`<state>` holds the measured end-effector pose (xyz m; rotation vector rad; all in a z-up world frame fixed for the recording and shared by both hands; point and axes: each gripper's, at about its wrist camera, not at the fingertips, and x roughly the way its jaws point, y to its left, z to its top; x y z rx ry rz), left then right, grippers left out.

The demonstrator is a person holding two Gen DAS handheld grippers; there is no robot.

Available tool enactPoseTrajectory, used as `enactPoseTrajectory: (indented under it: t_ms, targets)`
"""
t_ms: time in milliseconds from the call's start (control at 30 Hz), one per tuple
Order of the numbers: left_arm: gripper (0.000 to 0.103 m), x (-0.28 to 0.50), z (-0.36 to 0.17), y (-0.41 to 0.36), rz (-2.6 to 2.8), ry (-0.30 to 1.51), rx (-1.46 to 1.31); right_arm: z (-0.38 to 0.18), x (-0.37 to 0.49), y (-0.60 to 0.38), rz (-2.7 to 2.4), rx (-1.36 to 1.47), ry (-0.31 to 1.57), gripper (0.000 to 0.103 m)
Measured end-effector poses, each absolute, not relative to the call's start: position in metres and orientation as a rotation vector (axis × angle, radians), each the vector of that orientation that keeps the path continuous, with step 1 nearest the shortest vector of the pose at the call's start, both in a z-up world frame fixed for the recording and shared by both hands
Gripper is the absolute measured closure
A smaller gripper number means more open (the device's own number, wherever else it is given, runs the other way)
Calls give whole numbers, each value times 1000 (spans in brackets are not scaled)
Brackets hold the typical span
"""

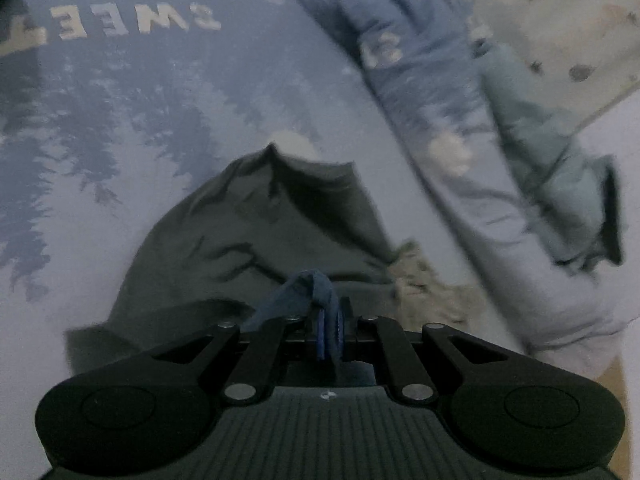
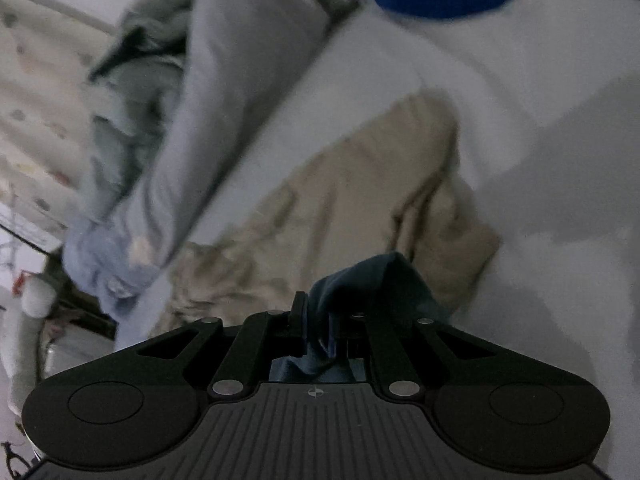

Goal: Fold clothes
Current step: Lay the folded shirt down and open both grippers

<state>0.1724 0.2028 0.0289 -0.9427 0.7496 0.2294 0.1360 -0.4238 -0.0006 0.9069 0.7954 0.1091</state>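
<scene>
We see each gripper, left gripper (image 1: pixel 329 330) and right gripper (image 2: pixel 320 334), clamped on dark blue cloth (image 2: pixel 372 280); other clothes (image 2: pixel 340 200) lie unfolded on the bed (image 2: pixel 520 120), so much folding remains.

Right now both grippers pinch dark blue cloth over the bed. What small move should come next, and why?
Probably lower both together and lay the dark blue cloth flat on the pale bed sheet. The left gripper and right gripper are each shut on a bunched edge, held above the sheet, so nothing is spread for folding.
</scene>
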Motion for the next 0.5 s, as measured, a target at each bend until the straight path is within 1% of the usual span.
enactPoseTrajectory:
  t_ms: [100,133,200,233,267,300,333,367,400,433,467,500]
  targets:
    - [91,183,15,206,202,765,-894,-18,151,-424,121,922,840,91]
    - [88,182,13,207,183,760,-880,-21,153,-425,133,933,840,89]
    - [87,179,8,214,136,747,-872,-23,152,-429,153,947,834,86]
    - [83,177,6,219,115,736,-881,-21,149,-432,152,949,811,80]
    - [78,172,6,225,99,722,-892,-20,145,-436,152,952,788,67]
    - [71,168,7,230,94,708,-896,-16,141,-440,138,952,757,55]
    - [53,163,11,236,109,687,-888,-9,133,-444,102,935,717,24]
    - [44,156,16,244,130,659,-885,-1,124,-447,57,903,678,9]
    - [33,149,19,251,144,636,-891,8,115,-450,12,870,638,9]
    - [29,140,23,257,151,618,-901,16,107,-452,-18,836,611,9]
    - [28,131,28,262,157,605,-905,24,100,-450,-24,801,602,9]
    - [25,120,34,266,162,600,-892,32,91,-444,-23,764,593,9]
